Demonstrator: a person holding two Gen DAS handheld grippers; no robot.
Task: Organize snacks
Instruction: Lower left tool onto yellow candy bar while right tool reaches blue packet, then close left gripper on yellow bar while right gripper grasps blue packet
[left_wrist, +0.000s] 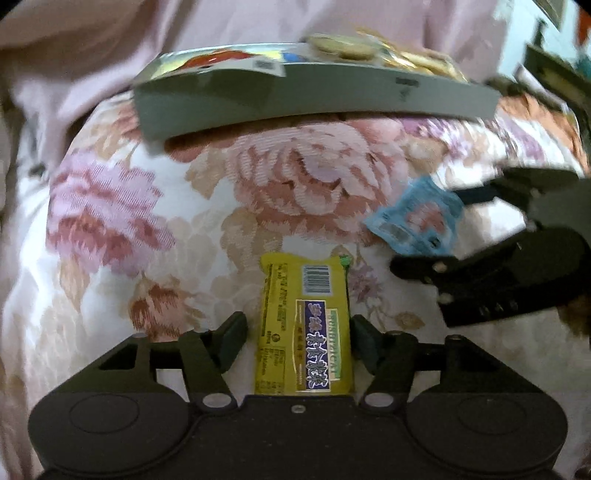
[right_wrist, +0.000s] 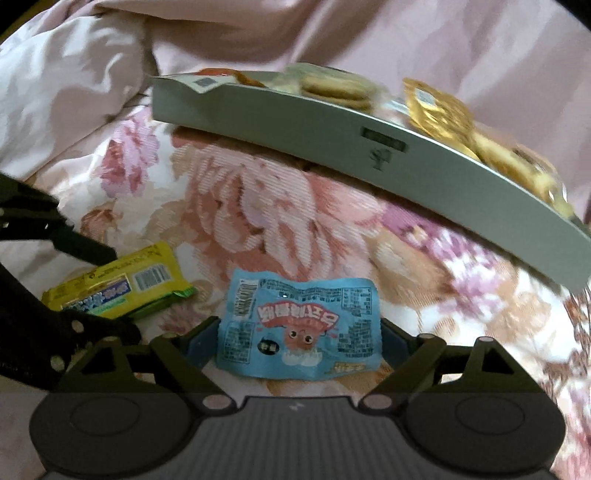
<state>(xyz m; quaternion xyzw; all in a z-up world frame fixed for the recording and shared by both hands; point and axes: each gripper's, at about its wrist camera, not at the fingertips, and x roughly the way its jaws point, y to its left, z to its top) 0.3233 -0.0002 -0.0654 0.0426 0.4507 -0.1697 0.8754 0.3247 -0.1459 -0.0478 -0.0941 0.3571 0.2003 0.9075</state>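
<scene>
A yellow snack bar (left_wrist: 304, 325) lies lengthwise between the fingers of my left gripper (left_wrist: 299, 332), whose jaws close against its sides. It also shows in the right wrist view (right_wrist: 118, 286). A blue snack packet (right_wrist: 299, 325) sits between the fingers of my right gripper (right_wrist: 299, 339), jaws pressing its edges. It also shows in the left wrist view (left_wrist: 417, 218), held by the right gripper (left_wrist: 461, 229). A grey tray (left_wrist: 314, 99) with several snacks stands ahead on the floral bedding; it also shows in the right wrist view (right_wrist: 332, 144).
Floral bedding (left_wrist: 166, 229) covers the surface. A pink blanket (right_wrist: 332, 33) is bunched behind the tray. Gold-wrapped snacks (right_wrist: 439, 110) and round biscuits (right_wrist: 332, 90) lie in the tray. Dark objects sit at the far right (left_wrist: 554, 81).
</scene>
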